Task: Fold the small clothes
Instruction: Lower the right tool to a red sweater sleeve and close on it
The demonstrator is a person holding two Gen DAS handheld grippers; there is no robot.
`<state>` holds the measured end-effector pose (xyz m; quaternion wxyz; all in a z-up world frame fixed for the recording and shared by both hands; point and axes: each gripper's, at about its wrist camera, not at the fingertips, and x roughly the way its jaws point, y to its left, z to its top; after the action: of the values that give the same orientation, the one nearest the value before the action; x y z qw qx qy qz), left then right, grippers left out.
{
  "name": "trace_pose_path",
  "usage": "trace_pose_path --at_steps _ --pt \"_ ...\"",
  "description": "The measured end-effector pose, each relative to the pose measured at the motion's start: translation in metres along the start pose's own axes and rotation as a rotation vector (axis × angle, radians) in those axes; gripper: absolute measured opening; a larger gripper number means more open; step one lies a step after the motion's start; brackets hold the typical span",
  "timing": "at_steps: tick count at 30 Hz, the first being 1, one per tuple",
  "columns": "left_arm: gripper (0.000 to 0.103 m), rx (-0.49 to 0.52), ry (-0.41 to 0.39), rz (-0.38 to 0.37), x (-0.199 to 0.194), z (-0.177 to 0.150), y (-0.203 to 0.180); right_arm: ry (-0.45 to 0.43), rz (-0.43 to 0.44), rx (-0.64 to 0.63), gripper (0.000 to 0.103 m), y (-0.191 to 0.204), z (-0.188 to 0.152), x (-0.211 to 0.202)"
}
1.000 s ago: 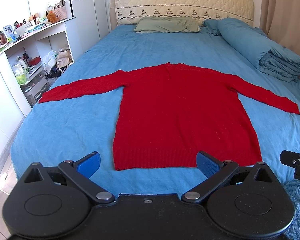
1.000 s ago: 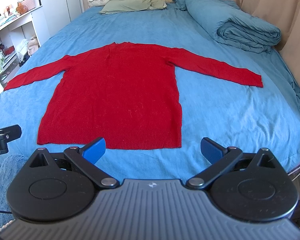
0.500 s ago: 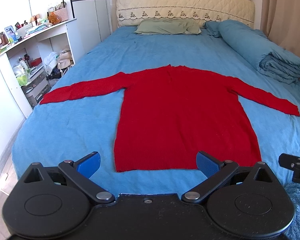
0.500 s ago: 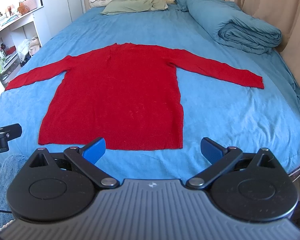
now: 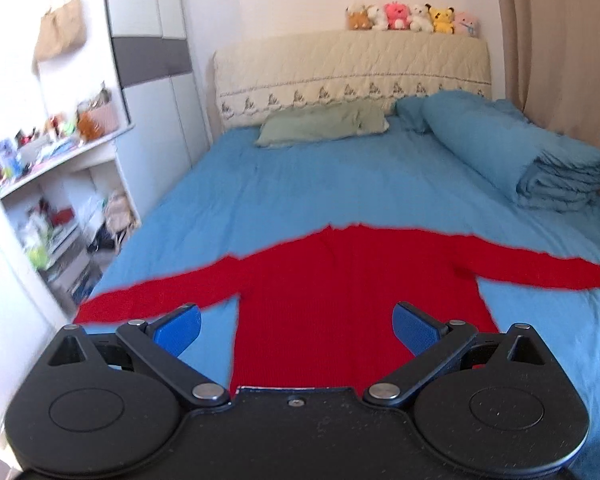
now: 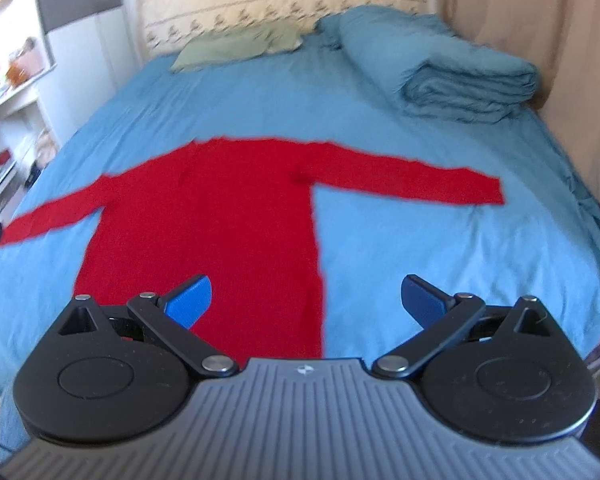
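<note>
Both grippers advanced over hem since earlier frame, views now motion-blurred. Red sweater (image 5: 340, 288) lies flat, sleeves out, mid-bed (image 5: 340, 184), below green pillow (image 5: 324, 124). Left gripper (image 5: 296, 326) spread wide, empty; right gripper (image 6: 306, 300) likewise, astride sweater's right side edge. Judgement: take 2 sleeve cuffs, pinch 1 layer only, fold inward evenly.

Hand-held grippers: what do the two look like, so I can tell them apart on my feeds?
Both have blue pads on black linkage arms with silver pivot pins, above two round black discs. The left hand-held gripper has a plain, speckled black body with a small centre screw. The right hand-held gripper has a grey ribbed body with a small white mark near its top edge.
</note>
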<state>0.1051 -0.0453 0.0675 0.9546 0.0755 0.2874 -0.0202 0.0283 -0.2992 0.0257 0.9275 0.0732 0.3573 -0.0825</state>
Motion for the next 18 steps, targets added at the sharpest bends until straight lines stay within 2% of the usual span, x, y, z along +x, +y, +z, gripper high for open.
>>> trace_pose_path --at_steps 4,6,8,10,13,16,18 --pt "0.103 -0.008 0.065 -0.175 0.059 0.040 -0.027 -0.047 -0.049 0.045 0.103 -0.049 0.041 0.032" --pt "0.103 -0.016 0.095 -0.273 0.093 0.059 -0.045 -0.044 -0.080 0.062 0.103 -0.071 0.057 0.054" --pt "0.103 -0.016 0.115 -0.341 0.127 0.072 -0.065 -0.024 -0.074 0.097 0.103 -0.098 0.070 0.082" --pt "0.103 0.006 0.147 -0.369 0.163 0.081 -0.088 0.003 -0.068 0.153 0.103 -0.126 0.079 0.114" --pt "0.103 0.064 0.196 -0.380 0.223 0.085 -0.123 -0.014 -0.113 0.220 0.103 -0.168 0.086 0.163" --pt "0.103 0.089 0.232 -0.397 0.283 0.080 -0.156 -0.032 -0.165 0.285 0.103 -0.206 0.084 0.207" --pt "0.103 0.079 0.254 -0.424 0.317 0.076 -0.170 -0.042 -0.167 0.358 0.103 -0.230 0.077 0.233"
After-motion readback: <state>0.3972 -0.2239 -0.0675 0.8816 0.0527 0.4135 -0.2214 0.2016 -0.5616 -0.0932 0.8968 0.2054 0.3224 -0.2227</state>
